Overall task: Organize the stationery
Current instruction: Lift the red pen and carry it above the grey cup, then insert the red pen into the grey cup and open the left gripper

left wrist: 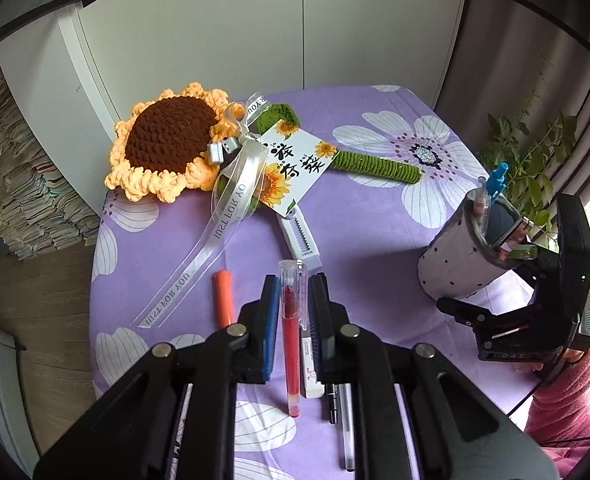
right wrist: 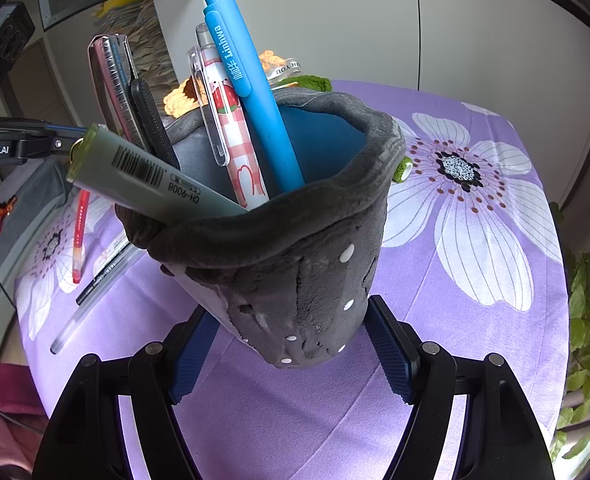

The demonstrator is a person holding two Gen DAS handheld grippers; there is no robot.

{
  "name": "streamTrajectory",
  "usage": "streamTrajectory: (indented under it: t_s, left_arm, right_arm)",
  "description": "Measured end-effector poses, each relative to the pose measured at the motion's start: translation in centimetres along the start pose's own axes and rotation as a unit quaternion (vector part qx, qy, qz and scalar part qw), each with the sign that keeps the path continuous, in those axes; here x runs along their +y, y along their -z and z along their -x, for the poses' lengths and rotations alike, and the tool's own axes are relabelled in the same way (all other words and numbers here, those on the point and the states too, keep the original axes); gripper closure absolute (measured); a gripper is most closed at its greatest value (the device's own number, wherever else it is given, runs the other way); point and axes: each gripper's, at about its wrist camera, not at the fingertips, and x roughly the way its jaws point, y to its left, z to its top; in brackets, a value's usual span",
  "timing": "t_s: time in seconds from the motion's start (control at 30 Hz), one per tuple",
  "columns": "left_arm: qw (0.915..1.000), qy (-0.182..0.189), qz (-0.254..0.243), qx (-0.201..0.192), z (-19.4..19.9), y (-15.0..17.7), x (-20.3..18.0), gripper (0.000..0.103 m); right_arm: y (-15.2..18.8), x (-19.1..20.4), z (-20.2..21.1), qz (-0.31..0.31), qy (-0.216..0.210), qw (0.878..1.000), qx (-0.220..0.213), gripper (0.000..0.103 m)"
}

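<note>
1. The pen holder point(left wrist: 469, 254) stands on the table point(left wrist: 375, 208).
2. The crochet sunflower point(left wrist: 167, 142) lies well to its left, farther back.
3. The loose pens point(left wrist: 335, 380) lie to its left, nearer the camera.
4. A blue pen point(right wrist: 251, 92) stands inside it.

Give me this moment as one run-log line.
left gripper: shut on red pen, off the cloth | right gripper: holding pen holder | orange marker: on table

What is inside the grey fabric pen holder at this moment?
Inside the pen holder I see a blue pen, a checked pen, a green marker, a black pen and a flat striped item. The rim covers their lower ends and the bottom.
</note>
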Motion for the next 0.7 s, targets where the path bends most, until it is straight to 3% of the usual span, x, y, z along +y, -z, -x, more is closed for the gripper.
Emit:
streamTrajectory:
  t_s: [0.37, 0.7]
  left_arm:
    - [0.9961, 0.011, -0.036, -0.079, 5.8, -1.7, -2.5, 0.091]
    - [0.9822, 0.079, -0.059, -0.16, 10.4, -6.1, -6.5, 0.091]
  right_arm:
    - [0.0, 0.0, 0.0, 0.0, 0.0, 1.0, 0.0, 0.028]
    - [0.0, 0.0, 0.0, 0.0, 0.0, 1.0, 0.0, 0.028]
